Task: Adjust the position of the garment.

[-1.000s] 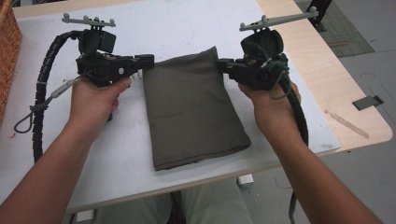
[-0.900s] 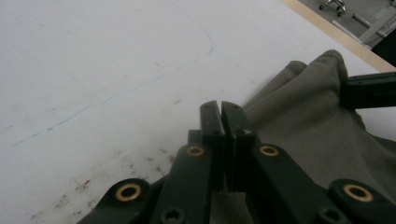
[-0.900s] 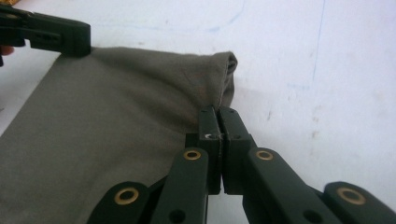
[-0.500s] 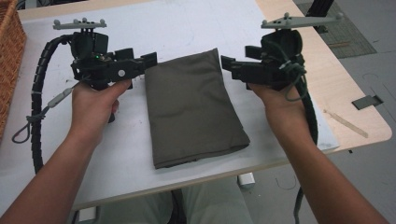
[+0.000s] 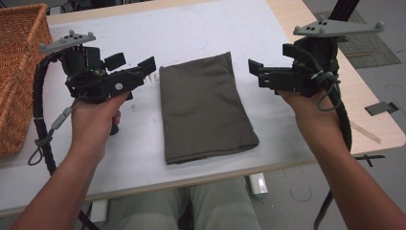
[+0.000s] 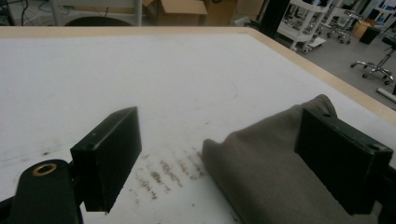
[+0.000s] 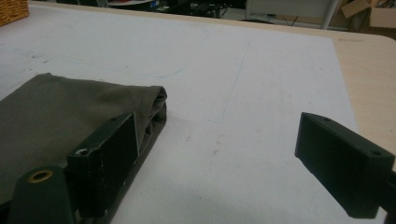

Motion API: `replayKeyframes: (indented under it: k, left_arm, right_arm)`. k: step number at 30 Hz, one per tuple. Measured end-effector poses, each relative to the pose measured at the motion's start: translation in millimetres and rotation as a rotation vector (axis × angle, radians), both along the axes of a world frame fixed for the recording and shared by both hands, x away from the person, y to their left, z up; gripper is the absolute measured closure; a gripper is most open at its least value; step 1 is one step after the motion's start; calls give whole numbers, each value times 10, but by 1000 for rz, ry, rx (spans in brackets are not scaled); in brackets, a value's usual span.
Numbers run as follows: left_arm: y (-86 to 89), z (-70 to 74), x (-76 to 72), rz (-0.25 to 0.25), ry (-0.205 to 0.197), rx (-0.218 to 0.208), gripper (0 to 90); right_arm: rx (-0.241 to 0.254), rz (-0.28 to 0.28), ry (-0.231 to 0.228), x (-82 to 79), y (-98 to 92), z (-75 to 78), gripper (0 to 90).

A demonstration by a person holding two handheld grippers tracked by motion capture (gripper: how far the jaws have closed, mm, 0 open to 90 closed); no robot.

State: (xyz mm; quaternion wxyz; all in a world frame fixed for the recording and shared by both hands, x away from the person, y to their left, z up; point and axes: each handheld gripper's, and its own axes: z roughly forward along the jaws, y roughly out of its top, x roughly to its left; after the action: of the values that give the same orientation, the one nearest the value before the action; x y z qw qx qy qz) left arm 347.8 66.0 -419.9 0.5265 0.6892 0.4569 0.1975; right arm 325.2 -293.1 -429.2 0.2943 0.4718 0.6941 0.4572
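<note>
On the surface (image 5: 201, 33), cloth (image 5: 203, 108) lies folded and released; left claw (image 5: 143, 72) and right claw (image 5: 256, 72) just opened wide, empty; folding looks finished.

A wicker basket (image 5: 19, 72) stands on the white worktop (image 5: 201, 28) at its far left edge, just outside the left gripper. Cardboard boxes (image 6: 182, 7), wheeled racks (image 6: 322, 21) and an office chair (image 6: 380, 70) stand on the floor beyond the worktop's far side.

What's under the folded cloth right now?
The folded olive cloth lies flat on the white table. Its own layers are stacked beneath the top; anything between them or underneath is covered and cannot be seen.
</note>
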Motion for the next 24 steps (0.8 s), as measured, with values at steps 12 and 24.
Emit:
replayKeyframes:
  k: [12,24]
  left_arm:
    - [-196,-213,-89,-22,151,131,266]
    - [-343,-268,-107,-125,321,142,758]
  right_arm:
    - [-4,10,-12,-19,16,49,134]
    - [-14,27,-10,-17,57,59,140]
